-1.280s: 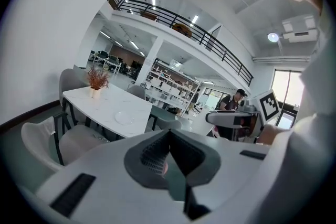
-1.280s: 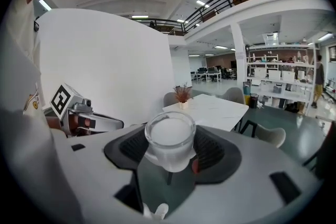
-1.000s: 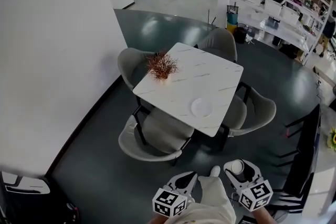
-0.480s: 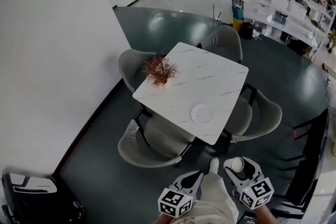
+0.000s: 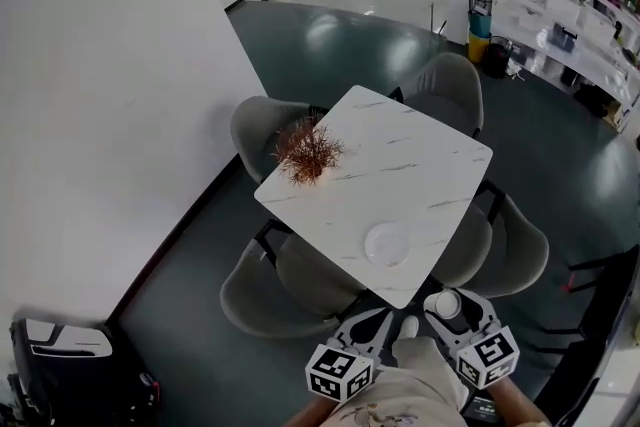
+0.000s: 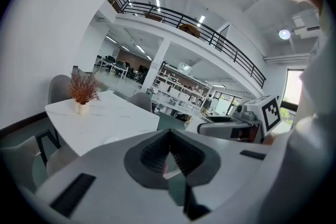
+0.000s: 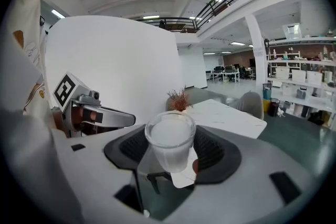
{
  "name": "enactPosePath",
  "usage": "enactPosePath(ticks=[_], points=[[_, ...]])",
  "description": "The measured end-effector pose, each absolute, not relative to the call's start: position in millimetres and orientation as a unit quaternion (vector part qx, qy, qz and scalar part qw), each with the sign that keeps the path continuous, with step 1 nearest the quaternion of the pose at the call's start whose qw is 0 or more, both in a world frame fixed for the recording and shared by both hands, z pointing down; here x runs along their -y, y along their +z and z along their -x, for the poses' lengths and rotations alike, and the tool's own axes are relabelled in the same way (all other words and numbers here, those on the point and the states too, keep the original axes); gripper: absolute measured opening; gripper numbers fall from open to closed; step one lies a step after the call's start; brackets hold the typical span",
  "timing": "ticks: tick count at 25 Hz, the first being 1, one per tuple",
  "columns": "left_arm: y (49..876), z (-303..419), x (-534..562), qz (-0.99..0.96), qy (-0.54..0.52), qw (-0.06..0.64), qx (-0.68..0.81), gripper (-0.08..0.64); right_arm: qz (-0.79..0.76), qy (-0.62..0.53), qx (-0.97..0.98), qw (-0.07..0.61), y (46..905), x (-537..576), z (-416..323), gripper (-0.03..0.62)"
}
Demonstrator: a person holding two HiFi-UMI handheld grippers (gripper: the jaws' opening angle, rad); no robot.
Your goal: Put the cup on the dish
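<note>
- The right claw (image 7: 173, 159) is closed on a translucent white plastic cup (image 7: 169, 135). The cup stands upright between the dark ribbed pads (image 7: 212, 150) with its open rim up.
- The left claw (image 6: 168, 157) has its jaws drawn together, with only a thin slit between them and nothing held.
- In the head view both claws sit low in the frame, side by side, with a marker cube on each. The left claw is just beside the right one, near the person's pale trouser leg (image 5: 420, 385).
- Just ahead of the claws is the near corner of a square white marble-patterned table (image 5: 430, 165). A round white dish (image 5: 386, 244) lies empty on it towards that corner, near the cup but apart from it.
- A tuft of dried reddish-brown plant (image 5: 306, 151) stands at the table's far left edge, and grey padded chairs (image 5: 262, 287) ring the table.
- Since a second ago the table and dish have come closer to the claws. The cup has stayed in the right claw's grip, and the left claw has stayed closed.
</note>
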State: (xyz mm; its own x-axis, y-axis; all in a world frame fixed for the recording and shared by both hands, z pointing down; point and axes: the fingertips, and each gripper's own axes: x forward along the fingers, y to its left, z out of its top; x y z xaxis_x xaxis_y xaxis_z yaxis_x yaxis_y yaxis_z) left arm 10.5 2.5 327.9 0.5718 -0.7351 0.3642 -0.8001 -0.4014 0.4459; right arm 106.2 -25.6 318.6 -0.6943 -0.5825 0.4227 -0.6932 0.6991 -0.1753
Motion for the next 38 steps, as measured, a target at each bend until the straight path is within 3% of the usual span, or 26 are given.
enactPosePath(ticks=[25, 38], points=[[362.9, -71.0, 109.0, -0.790, 0.081, 0.318, 0.519, 0.006, -0.261, 0.139, 0.941, 0.166, 331.6, 161.0, -148.7, 0.270], [369.7, -45.2, 104.8, -0.750, 0.079, 0.333, 0.565, 0.006, -0.227, 0.164, 0.945, 0.168, 356.8, 167.4, -129.6, 0.270]])
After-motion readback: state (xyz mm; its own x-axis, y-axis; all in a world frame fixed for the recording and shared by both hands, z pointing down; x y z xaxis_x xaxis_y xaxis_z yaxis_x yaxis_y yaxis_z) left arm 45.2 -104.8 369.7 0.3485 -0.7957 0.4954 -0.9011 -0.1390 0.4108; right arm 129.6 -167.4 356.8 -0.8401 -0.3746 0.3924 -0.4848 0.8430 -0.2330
